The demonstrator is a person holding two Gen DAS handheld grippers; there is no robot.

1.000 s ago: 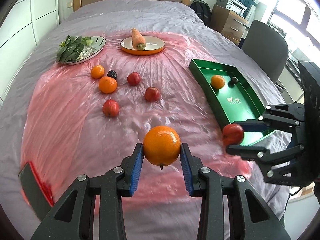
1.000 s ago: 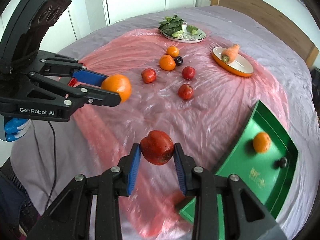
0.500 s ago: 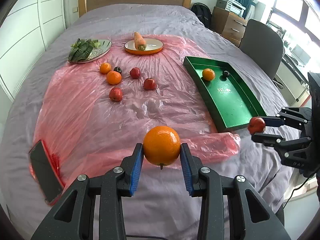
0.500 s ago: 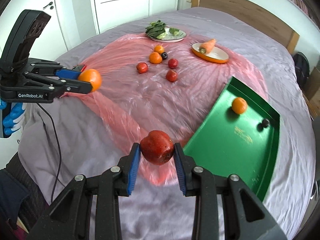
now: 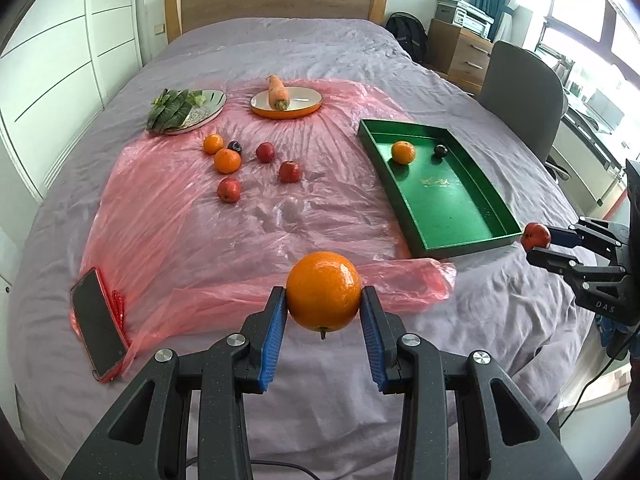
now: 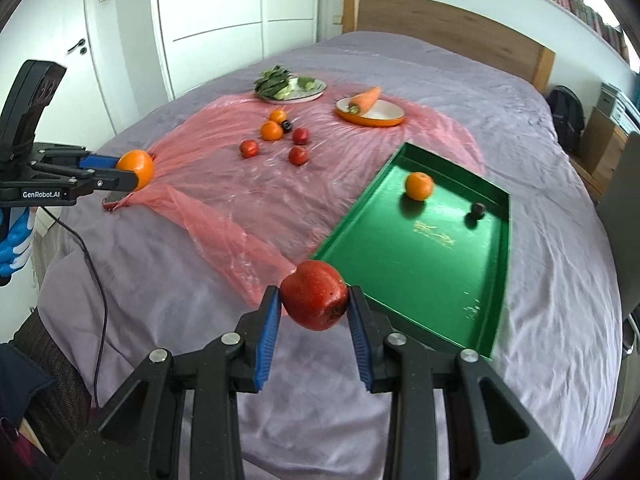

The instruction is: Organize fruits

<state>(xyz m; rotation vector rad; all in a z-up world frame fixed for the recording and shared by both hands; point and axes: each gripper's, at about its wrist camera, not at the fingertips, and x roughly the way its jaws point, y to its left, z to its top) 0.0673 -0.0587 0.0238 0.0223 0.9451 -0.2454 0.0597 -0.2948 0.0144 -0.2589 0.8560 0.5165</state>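
My left gripper [image 5: 323, 309] is shut on a large orange [image 5: 323, 291], held above the near edge of the bed. My right gripper [image 6: 314, 305] is shut on a red apple [image 6: 314, 301], just off the near corner of the green tray [image 6: 496, 312]. The tray [image 5: 424, 216] holds one orange [image 5: 403, 152] and a dark plum [image 5: 440, 150]. Loose on the pink plastic sheet [image 5: 192, 216] lie two oranges, a dark plum and three red apples [image 5: 229, 189]. Each gripper shows in the other's view: the right one [image 5: 538, 242] at far right, the left one [image 6: 136, 170] at far left.
A plate of leafy greens [image 5: 184, 110] and an orange plate with a carrot [image 5: 286, 102] sit at the far side of the sheet. A phone [image 5: 98, 322] lies at the sheet's near left corner. A grey chair [image 5: 524, 92] stands right of the bed.
Both grippers have pulled back and up from the bed with their fruit, so the sheet and tray look farther away. The right gripper has drifted toward the tray's near corner.
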